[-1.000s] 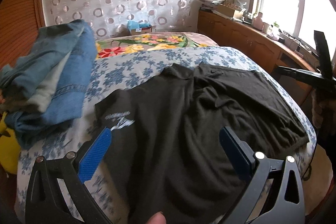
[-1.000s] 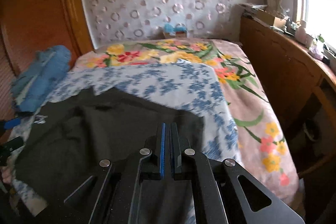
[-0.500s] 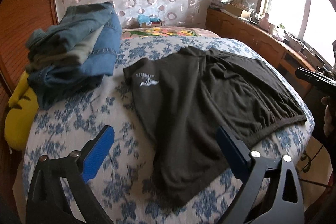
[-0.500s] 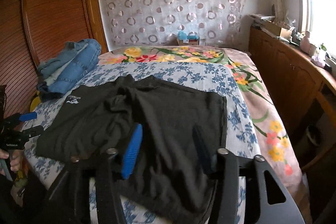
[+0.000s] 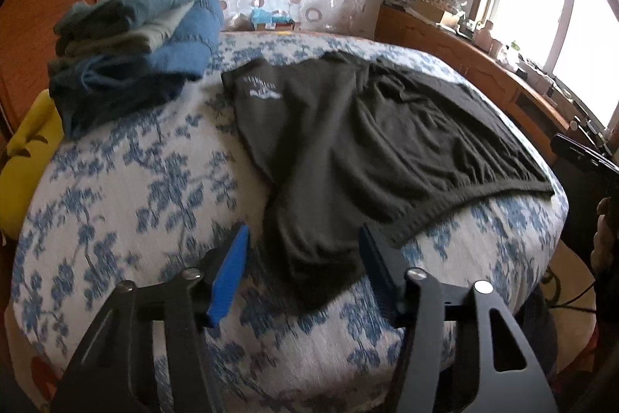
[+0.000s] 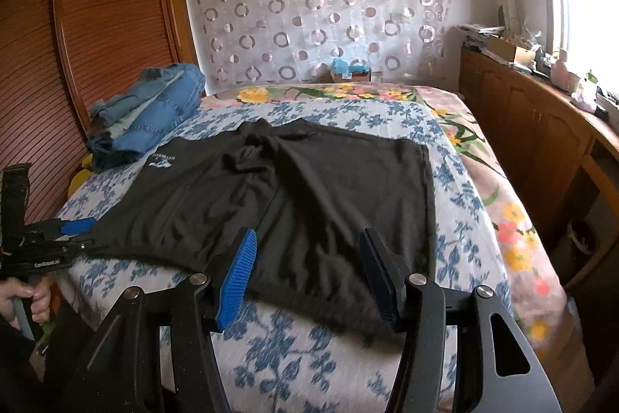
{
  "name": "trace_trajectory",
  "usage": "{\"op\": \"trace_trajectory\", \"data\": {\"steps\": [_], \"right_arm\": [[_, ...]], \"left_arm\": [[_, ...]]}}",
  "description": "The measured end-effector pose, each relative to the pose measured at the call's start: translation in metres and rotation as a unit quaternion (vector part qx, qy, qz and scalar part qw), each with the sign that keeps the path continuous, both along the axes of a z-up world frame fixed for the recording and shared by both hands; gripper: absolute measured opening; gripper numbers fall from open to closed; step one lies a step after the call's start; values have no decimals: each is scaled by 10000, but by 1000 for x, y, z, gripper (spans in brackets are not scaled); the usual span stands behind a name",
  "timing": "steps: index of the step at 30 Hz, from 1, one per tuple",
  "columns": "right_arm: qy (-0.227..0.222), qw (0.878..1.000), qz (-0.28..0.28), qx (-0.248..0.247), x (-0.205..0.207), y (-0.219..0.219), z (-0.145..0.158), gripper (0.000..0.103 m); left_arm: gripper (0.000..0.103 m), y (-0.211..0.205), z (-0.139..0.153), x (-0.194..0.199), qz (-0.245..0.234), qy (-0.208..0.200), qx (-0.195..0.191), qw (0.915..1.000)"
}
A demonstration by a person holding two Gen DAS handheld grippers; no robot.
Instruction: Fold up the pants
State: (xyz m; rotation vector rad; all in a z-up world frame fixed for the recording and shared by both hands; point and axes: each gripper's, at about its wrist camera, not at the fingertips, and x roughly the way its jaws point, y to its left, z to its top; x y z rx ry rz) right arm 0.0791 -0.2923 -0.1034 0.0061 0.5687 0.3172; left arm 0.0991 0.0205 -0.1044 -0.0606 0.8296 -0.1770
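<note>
Black pants (image 5: 371, 142) lie spread flat across the bed (image 5: 127, 188), near hem directly ahead of both left tongs (image 5: 303, 269) and right tongs (image 6: 307, 275), each open and empty.

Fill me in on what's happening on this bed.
A person holds tongs in each hand over dark shorts spread flat on the bed. The left tongs and right tongs are both open, gripping nothing, near the shorts' closest edge. No fold has been made yet. A jeans pile sits to the left.

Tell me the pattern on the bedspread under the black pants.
Blue flowers on white bedspread, clearest in the left wrist view.
</note>
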Motion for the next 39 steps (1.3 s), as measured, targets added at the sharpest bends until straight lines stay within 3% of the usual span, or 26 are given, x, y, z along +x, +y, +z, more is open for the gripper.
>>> {"op": "trace_trajectory", "data": {"steps": [15, 18, 20, 23, 33, 39], "right_arm": [[173, 9997, 54, 150, -8, 1, -11, 57], [202, 9996, 63, 186, -8, 3, -13, 58], [226, 9995, 67, 196, -8, 3, -14, 58], [270, 9994, 58, 223, -6, 3, -16, 57], [291, 9991, -18, 317, -10, -2, -18, 57], [220, 9991, -96, 353, -17, -9, -16, 57]], "left_arm": [[49, 2, -1, -8, 74, 21, 99, 9999], [33, 0, -1, -10, 54, -31, 173, 9998], [15, -1, -1, -9, -22, -18, 147, 9999], [6, -3, 2, -7, -80, -25, 76, 9999], [5, -37, 52, 1, -575, -566, -21, 9967], [5, -69, 70, 19, -943, -692, -137, 9930]]}}
